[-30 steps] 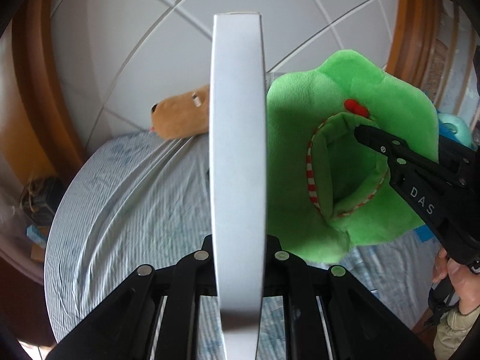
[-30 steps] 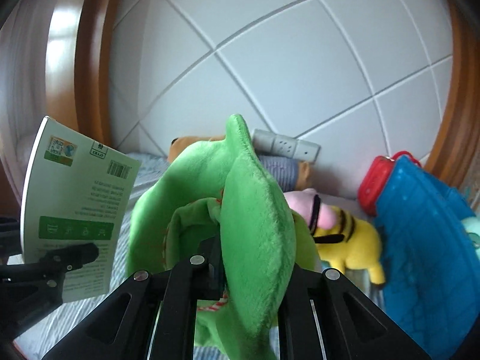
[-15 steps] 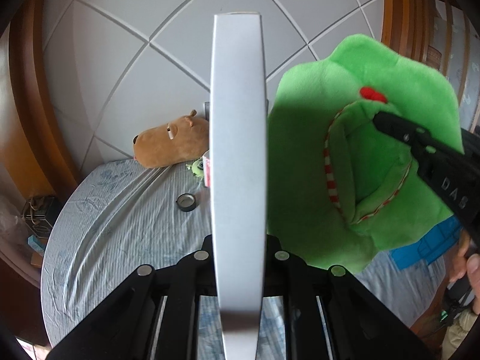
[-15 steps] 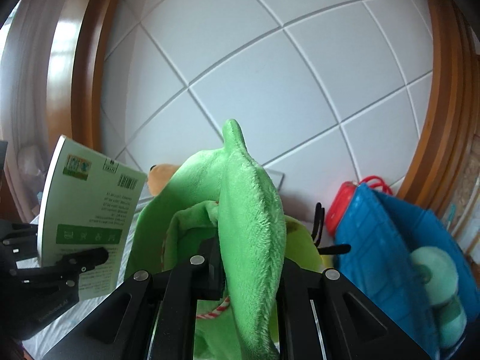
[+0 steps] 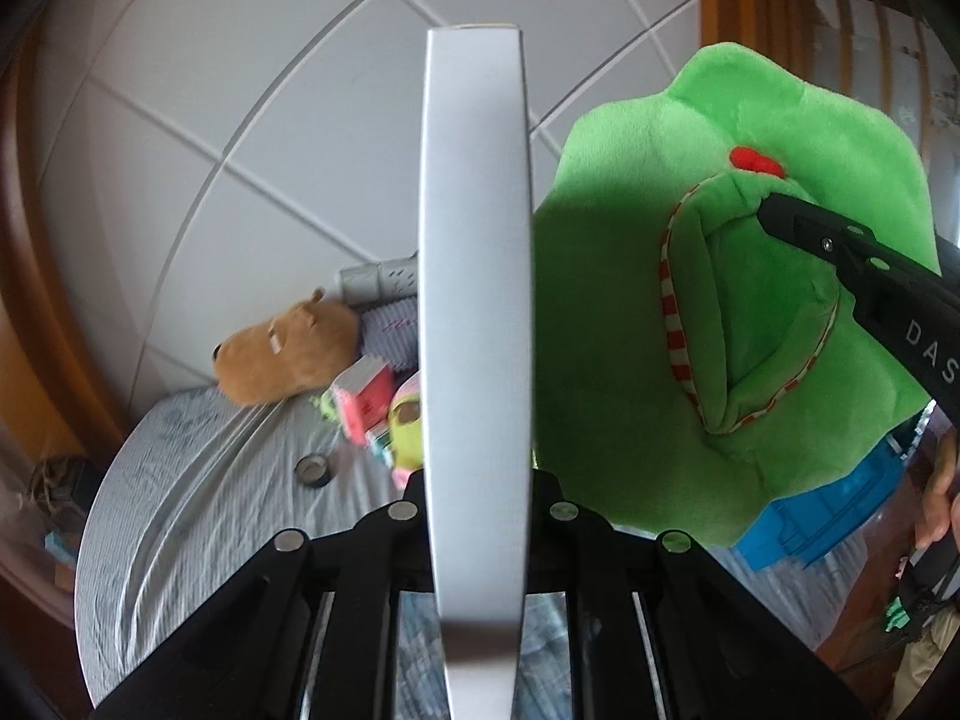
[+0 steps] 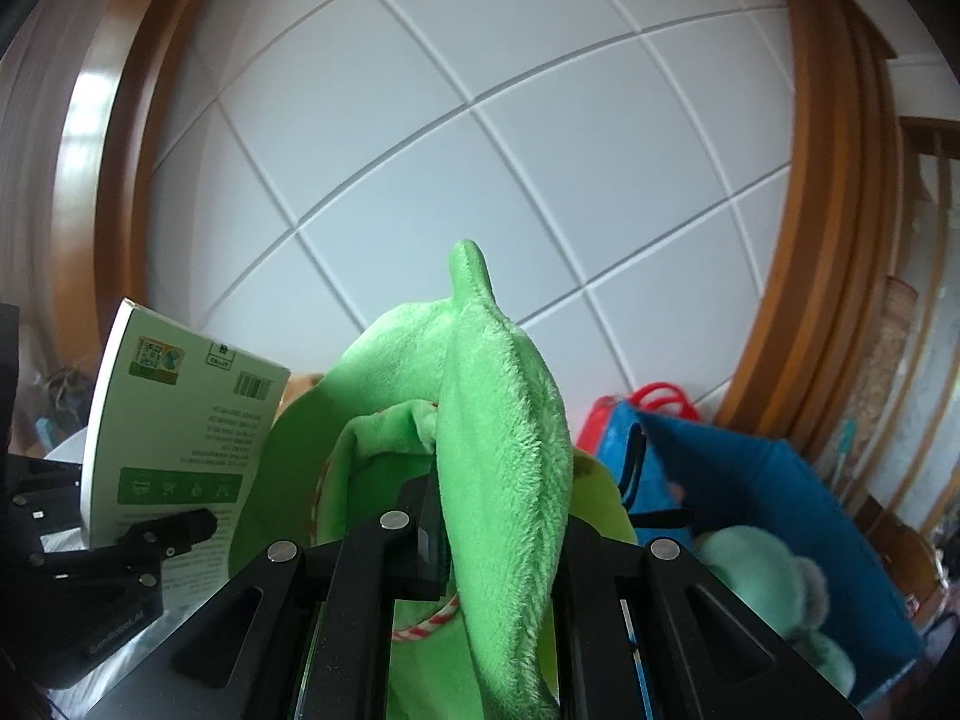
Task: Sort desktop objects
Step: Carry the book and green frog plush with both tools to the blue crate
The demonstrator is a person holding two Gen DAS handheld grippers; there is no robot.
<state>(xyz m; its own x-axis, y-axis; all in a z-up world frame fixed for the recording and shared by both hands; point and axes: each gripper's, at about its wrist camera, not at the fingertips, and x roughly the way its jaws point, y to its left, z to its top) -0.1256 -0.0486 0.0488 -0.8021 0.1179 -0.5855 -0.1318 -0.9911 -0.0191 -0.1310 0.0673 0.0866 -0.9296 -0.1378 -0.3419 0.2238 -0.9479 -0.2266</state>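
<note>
My left gripper [image 5: 480, 498] is shut on a flat white box [image 5: 477, 330], held upright and seen edge-on in the left wrist view. In the right wrist view the box's printed green-and-white face [image 6: 180, 432] shows at the left, with the left gripper [image 6: 180, 531] clamped on its lower edge. My right gripper [image 6: 480, 516] is shut on a bright green plush toy [image 6: 498, 420] with red-and-white trim. From the left wrist the green plush [image 5: 720, 300] hangs at the right, pinched by the right gripper [image 5: 780, 216]. Both items are held above the table.
A blue-striped tablecloth [image 5: 198, 498] carries a brown plush [image 5: 288, 354], a pink box [image 5: 363, 390], a tape roll [image 5: 313, 471] and a power strip [image 5: 378, 276]. A blue basket [image 6: 750, 498] at the right holds a mint plush [image 6: 762, 576]. Tiled wall behind. A person's hand [image 5: 936, 504] shows.
Both grippers have risen with their loads and swung to the right. The table has dropped in view, showing more toys, and the blue basket with the mint plush has come into view.
</note>
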